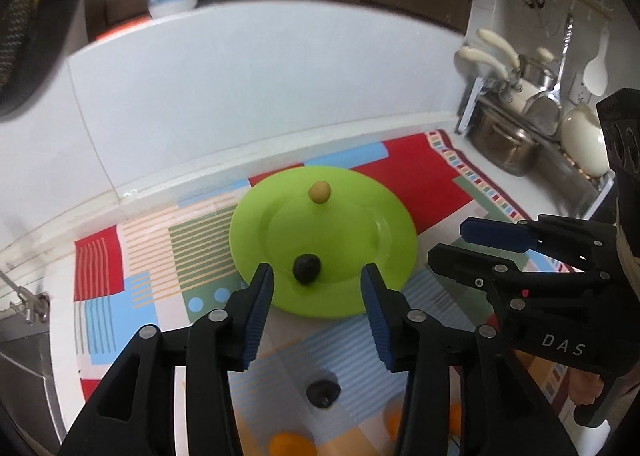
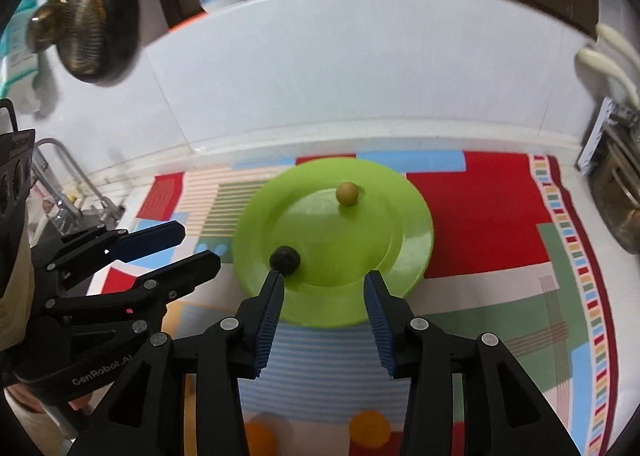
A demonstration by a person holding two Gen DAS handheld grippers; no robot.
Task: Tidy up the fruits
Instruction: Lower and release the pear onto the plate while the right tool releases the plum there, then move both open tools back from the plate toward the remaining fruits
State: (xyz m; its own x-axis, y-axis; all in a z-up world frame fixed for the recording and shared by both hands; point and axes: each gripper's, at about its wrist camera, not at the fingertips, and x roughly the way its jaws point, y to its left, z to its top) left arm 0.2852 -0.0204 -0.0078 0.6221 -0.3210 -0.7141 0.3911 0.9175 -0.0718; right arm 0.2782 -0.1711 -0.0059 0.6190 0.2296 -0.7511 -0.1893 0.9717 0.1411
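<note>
A green plate [image 1: 372, 252] [image 2: 404, 252] lies on a patterned mat. On it are a small yellow-green fruit [image 1: 319, 192] [image 2: 347, 193] at the far side and a dark round fruit [image 1: 307, 268] [image 2: 285, 259] at the near side. My left gripper [image 1: 318, 276] is open and empty, just above the plate's near rim, the dark fruit between its fingertips' line. My right gripper [image 2: 324, 282] is open and empty over the plate's near rim; it also shows in the left wrist view [image 1: 452, 242]. Another dark fruit [image 1: 323, 393] and orange fruits [image 1: 290, 444] [image 2: 370, 428] lie on the mat nearer me.
The colourful mat [image 1: 424, 179] [image 2: 480, 215] covers a white counter against a white tiled wall. A rack with steel pots [image 1: 504, 143] and utensils stands at the right. A sink tap [image 2: 64, 191] is at the left. A dark pan [image 2: 96, 35] hangs above.
</note>
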